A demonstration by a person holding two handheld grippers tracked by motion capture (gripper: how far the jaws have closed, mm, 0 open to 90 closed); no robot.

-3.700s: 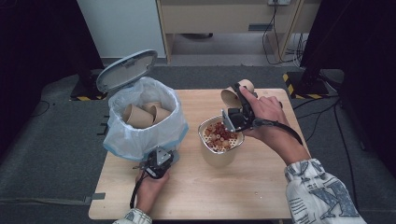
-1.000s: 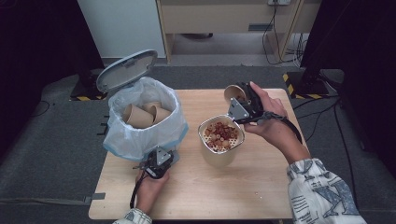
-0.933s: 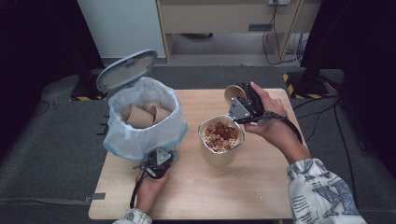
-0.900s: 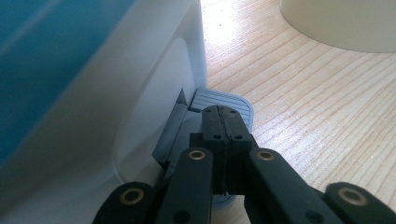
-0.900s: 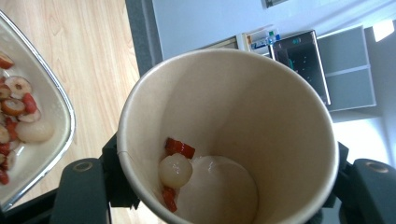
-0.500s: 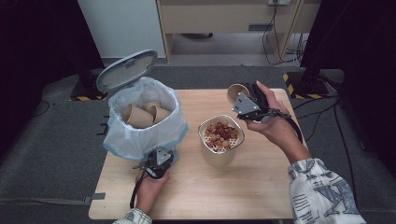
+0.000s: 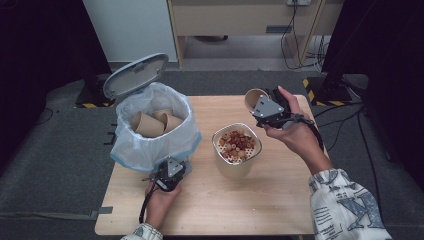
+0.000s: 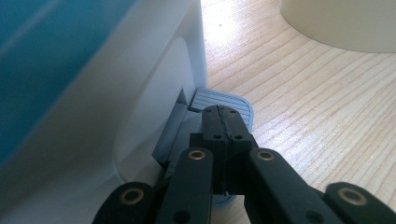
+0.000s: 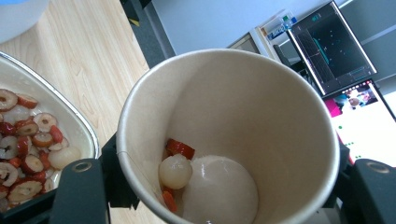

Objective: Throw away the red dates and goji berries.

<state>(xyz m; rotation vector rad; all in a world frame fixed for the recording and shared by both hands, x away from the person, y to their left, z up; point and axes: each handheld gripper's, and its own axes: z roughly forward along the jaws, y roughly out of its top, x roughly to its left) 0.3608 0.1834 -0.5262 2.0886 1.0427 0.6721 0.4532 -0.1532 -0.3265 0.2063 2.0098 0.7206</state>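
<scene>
Right tool (image 7: 260, 106) clamps the paper cup (image 9: 229, 135) (tipped, some fruit inside) beside the bowl (image 7: 236, 150).

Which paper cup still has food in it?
The paper cup clamped in the right gripper; bits remain inside. The cups in the bin look empty.

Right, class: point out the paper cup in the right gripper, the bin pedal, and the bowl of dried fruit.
paper cup (image 9: 243, 107), right gripper view, inner wall.
bin pedal (image 8: 219, 99), left gripper view, ribbed top.
bowl (image 7: 235, 170), high view, outer wall.
</scene>
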